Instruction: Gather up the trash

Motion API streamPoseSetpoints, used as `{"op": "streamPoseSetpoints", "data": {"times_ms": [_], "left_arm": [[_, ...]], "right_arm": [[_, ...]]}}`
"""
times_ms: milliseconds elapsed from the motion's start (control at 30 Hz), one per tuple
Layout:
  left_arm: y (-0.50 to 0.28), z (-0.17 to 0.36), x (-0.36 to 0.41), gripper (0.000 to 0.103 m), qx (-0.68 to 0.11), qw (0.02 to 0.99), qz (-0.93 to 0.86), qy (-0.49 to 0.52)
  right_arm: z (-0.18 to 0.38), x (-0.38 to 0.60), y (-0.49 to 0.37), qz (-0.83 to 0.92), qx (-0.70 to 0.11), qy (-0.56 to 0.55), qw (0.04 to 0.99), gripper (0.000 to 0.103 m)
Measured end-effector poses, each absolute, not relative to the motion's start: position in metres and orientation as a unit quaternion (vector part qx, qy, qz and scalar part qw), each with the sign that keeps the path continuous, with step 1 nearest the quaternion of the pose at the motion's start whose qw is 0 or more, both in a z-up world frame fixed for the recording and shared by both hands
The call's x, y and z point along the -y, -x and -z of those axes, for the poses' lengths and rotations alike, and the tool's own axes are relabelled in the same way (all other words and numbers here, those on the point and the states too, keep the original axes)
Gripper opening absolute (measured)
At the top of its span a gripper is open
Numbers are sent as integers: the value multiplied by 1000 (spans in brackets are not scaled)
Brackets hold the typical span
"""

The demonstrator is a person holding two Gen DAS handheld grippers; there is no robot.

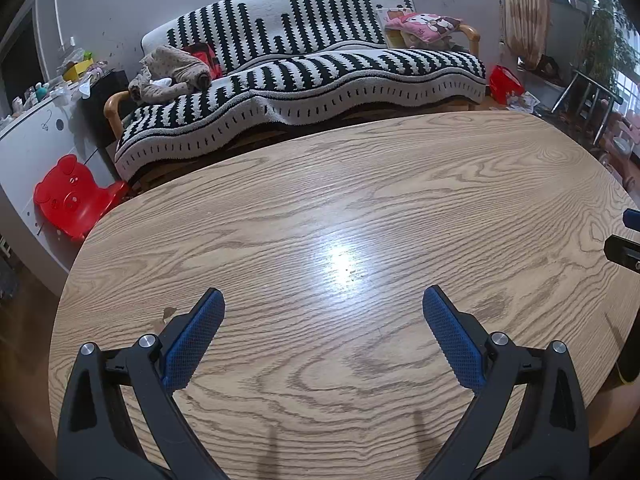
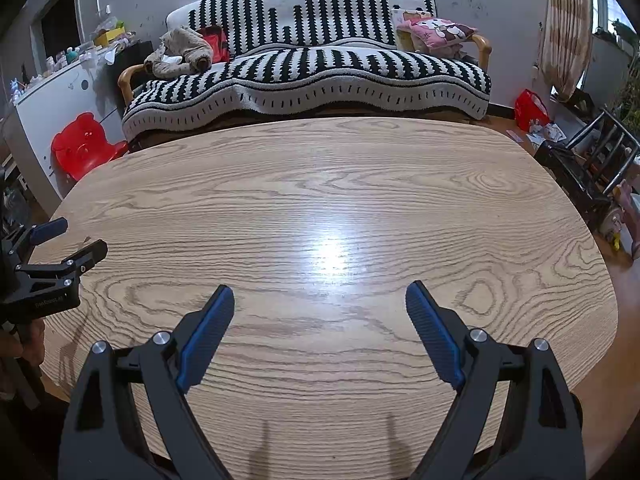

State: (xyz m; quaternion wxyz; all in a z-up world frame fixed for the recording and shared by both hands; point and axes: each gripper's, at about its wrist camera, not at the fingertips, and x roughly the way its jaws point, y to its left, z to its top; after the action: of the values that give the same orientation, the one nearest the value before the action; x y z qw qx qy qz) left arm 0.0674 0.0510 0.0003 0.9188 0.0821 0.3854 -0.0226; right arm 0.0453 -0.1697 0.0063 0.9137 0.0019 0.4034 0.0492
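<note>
My left gripper (image 1: 324, 300) hangs open over a bare wooden table (image 1: 360, 208), its blue pads (image 1: 192, 340) spread wide with nothing between them. My right gripper (image 2: 320, 296) is open the same way above the same table (image 2: 320, 184), also with nothing held. In the right wrist view the left gripper (image 2: 80, 240) shows at the left edge, jaws apart. The tips of the right gripper (image 1: 628, 236) peek in at the right edge of the left wrist view. No trash item shows on the tabletop; only a small brown chip mark (image 1: 169, 312) near the left pad.
Behind the table stands a black-and-white striped sofa (image 1: 304, 64) with a plush toy (image 1: 172, 72) and a pink pillow (image 1: 424, 26). A red bear-shaped stool (image 1: 70, 196) sits on the floor at left by a white cabinet (image 1: 36, 144). A red bag (image 2: 530, 110) and a black rack (image 2: 592, 160) stand right.
</note>
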Motion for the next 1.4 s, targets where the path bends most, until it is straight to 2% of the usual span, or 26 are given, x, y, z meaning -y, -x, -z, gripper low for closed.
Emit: {"op": "streamPoseSetpoints", "data": {"times_ms": [1400], "left_arm": [[-75,3,-53,96,-385,917,21,-99]], "right_arm": [[-7,175,-46,-46,-406,0,913,85]]}}
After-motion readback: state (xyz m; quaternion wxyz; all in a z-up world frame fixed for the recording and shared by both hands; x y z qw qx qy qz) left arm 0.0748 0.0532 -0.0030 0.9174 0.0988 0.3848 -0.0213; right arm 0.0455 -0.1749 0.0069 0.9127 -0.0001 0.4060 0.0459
